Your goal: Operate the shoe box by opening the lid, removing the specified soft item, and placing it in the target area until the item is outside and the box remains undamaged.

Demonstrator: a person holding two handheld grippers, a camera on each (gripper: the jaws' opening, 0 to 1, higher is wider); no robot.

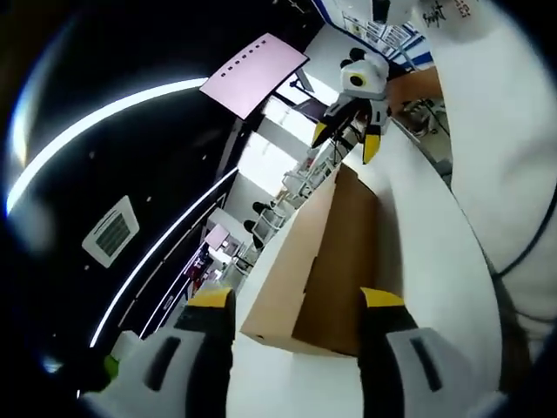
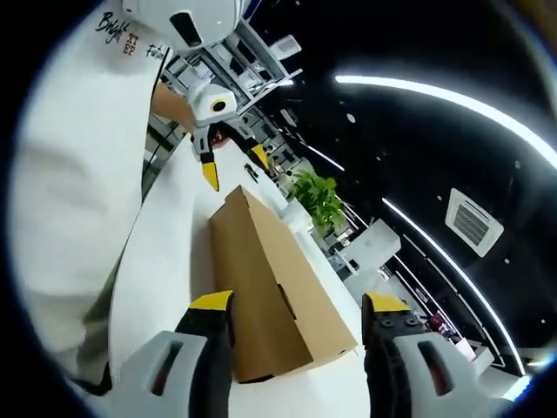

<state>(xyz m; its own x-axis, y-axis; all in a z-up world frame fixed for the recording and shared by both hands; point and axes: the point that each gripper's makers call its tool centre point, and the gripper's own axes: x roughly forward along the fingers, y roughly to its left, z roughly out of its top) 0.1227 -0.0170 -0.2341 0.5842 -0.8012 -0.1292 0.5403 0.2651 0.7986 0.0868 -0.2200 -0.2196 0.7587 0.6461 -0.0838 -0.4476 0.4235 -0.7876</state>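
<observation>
Shoe box point(image 1: 318, 261): a plain brown cardboard box is seen lying on the white tabletop point(image 1: 418, 226), lid closed, long axis running between the two tongs; it is also seen in the right gripper view point(image 2: 265, 287).
Left tongs point(image 1: 296, 305): the jaws are held wide apart, with nothing gripped; the near end of the box is framed between the yellow-tipped jaws, and contact cannot be told. They are seen from the right gripper view point(image 2: 233, 165) beyond the far end of the box, jaws spread.
Right tongs point(image 2: 296, 305): the jaws are held wide apart, empty, framing the opposite end of the box. They are seen in the left gripper view point(image 1: 348, 139) past the far end, jaws spread.
Soft item: not discernible; the box is closed.
Person point(image 2: 78, 174): a white garment is seen beside the tabletop.
Potted plant point(image 2: 318, 200): stands beyond the box.
</observation>
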